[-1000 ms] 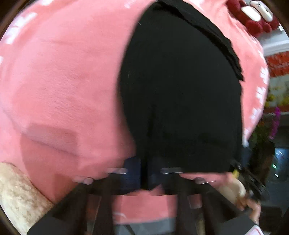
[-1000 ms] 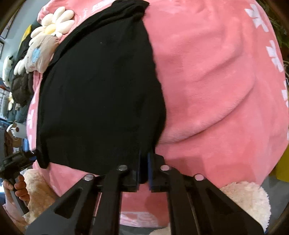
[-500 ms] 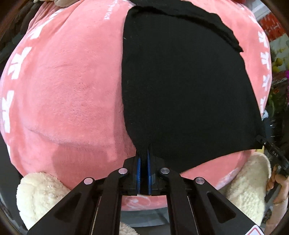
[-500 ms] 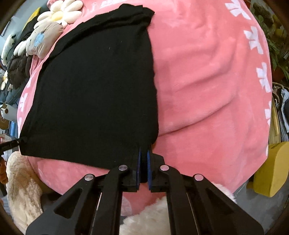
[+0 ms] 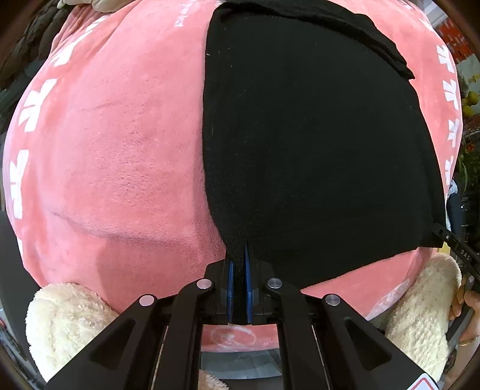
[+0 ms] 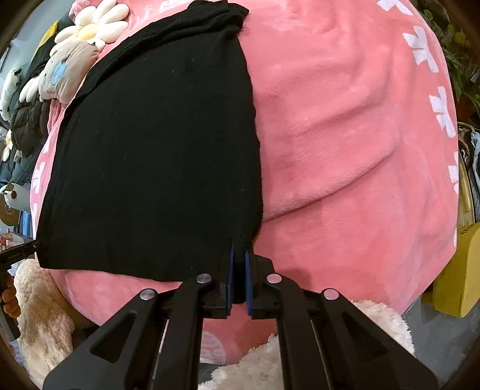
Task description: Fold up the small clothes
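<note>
A black knit garment lies spread flat over a pink plush blanket. My left gripper is shut on the garment's near left corner. My right gripper is shut on the near right corner of the same garment. The near hem runs stretched between the two grippers. The far end of the garment is bunched into folds near the top of both views. The other gripper's tip shows at the edge of each view, at the opposite corner.
The pink blanket has white bow prints along its edges. Cream fluffy cushions sit under its near edge. Plush flower toys lie at the far left. A yellow object stands at the right.
Both grippers have pulled back toward me and risen, drawing the garment's near hem taut and flat. The view has widened to show the blanket's edges and the cushions.
</note>
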A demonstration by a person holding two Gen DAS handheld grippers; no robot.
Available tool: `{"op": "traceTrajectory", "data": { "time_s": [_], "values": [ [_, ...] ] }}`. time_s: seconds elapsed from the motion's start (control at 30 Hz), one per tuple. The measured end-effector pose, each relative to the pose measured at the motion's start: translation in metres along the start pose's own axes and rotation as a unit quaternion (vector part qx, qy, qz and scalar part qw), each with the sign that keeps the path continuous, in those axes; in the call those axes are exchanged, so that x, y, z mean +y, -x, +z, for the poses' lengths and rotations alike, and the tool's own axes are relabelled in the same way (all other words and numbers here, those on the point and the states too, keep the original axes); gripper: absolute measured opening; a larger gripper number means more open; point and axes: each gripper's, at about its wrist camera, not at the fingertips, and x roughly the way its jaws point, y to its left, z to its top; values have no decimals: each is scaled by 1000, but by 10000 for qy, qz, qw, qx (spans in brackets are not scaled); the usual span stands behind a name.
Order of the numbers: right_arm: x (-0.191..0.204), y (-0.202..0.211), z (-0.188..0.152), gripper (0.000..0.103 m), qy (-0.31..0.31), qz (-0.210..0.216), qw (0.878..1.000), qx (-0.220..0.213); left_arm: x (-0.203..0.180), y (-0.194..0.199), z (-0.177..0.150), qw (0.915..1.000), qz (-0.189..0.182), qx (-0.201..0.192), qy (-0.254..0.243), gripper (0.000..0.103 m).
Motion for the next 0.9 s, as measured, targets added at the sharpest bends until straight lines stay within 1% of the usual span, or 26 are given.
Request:
{"op": "traceTrajectory", "data": {
  "time_s": [0.13, 0.17, 0.23, 0.3, 0.33, 0.37, 0.4, 0.43, 0.47, 0.6, 0.63, 0.67, 0.7, 0.73, 0.77, 0.8, 0.83, 0.87, 0.9],
  "values": [
    [-3, -1, 0, 9, 16, -31, 10000, 52, -5, -9, -1, 9999, 51, 100, 0, 6],
    [-2, -1, 1, 11, 14, -43, 10000, 60, -6, -10, -1, 9999, 63, 130, 5, 8],
    [-3, -3, 1, 15, -1, -62, 10000, 78, -6, -15, -1, 9998, 75, 206, 20, 8],
    [-3, -4, 3, 25, -21, -68, 9999, 75, -7, -18, -3, 9997, 125, 218, -8, 9],
    [0, -5, 4, 36, -29, -94, 9999, 62, -8, -18, -4, 9997, 135, 210, -34, 11],
    [0, -5, 5, 42, -24, -108, 9999, 48, -8, -19, -3, 9997, 144, 215, -34, 16],
    [1, -6, 4, 43, -18, -95, 9999, 42, -8, -20, -3, 9996, 153, 223, -5, 22],
    [4, -7, 4, 43, -17, -79, 10000, 58, -7, -22, -3, 9996, 159, 238, 35, 40],
    [7, -10, 5, 43, -13, -81, 9999, 90, -10, -24, -3, 9996, 170, 229, 80, 51],
    [9, -18, 8, 44, -26, -45, 9998, 184, -12, -30, -2, 9995, 199, 212, 129, 51],
    [9, -19, 9, 42, -37, -24, 9998, 188, -12, -31, -2, 9995, 203, 216, 136, 52],
    [9, -19, 10, 33, -36, 19, 9998, 182, -12, -32, -1, 9995, 188, 219, 149, 52],
    [9, -19, 10, 25, -37, 87, 9998, 160, -12, -32, 0, 9996, 140, 193, 150, 51],
    [11, -18, 10, 4, -22, 200, 9997, 153, -12, -32, 0, 9997, 88, 175, 146, 46],
    [12, -15, 10, 5, -3, 202, 9997, 121, -12, -31, 1, 9998, -40, 156, 126, 22],
    [15, -10, 9, 5, 74, 174, 9998, 46, -11, -30, 1, 9996, -210, 163, 103, 6],
    [17, -5, 8, 5, 114, 192, 9998, 3, -10, -27, 2, 9989, -402, 203, 112, 3],
    [18, 2, 6, 5, 135, 232, 9996, -59, -8, -21, 1, 9982, -542, 179, 162, 3],
    [19, 11, 4, 5, 144, 269, 9995, -121, -8, -17, 1, 9981, -588, 139, 154, 3]
  ]
}}
